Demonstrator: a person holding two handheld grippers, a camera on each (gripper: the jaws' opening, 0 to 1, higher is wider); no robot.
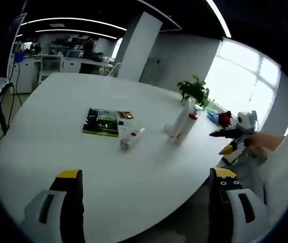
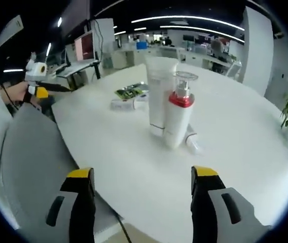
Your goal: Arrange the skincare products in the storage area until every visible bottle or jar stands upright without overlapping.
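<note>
both hand-held grippers, left (image 1: 143,185) and right (image 2: 141,179), open, empty, above surface (image 2: 134,167). approach step; next: right lying tube (image 2: 191,142) beside pump bottle (image 2: 178,117).

On the surface (image 2: 245,152) in my right gripper view, a tall tube (image 2: 159,91) stands just behind a pump bottle (image 2: 177,119), touching it. A small tube (image 2: 192,142) lies at their base. Farther back to the left, another tube (image 2: 126,104) lies before a booklet (image 2: 131,92).
</note>
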